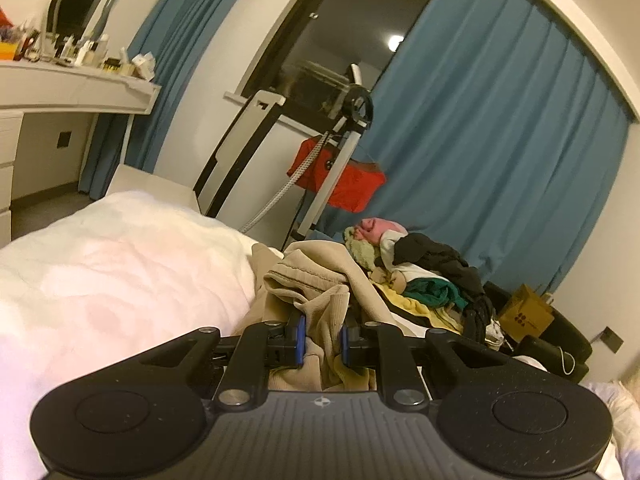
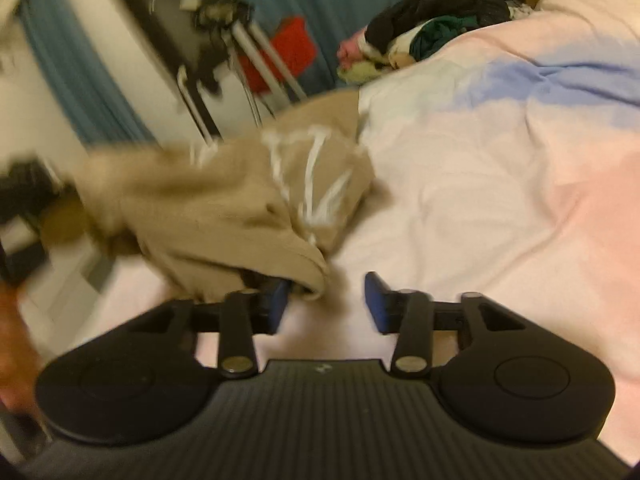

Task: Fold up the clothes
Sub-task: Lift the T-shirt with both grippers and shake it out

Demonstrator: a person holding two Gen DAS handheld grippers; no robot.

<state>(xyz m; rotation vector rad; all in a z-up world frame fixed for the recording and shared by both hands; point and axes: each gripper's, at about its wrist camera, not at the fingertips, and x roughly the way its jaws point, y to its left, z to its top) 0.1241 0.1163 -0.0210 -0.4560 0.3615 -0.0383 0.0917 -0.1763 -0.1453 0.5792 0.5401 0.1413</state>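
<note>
Pale pink-white bed (image 2: 500, 184) bearing tan garment (image 2: 224, 208) and clothes heap (image 2: 424, 20).

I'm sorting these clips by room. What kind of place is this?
Most likely a bedroom in a home: a bed with a pale duvet, a dressing table crowded with bottles under a mirror, and a pile of unfolded clothes on the bed.
</note>
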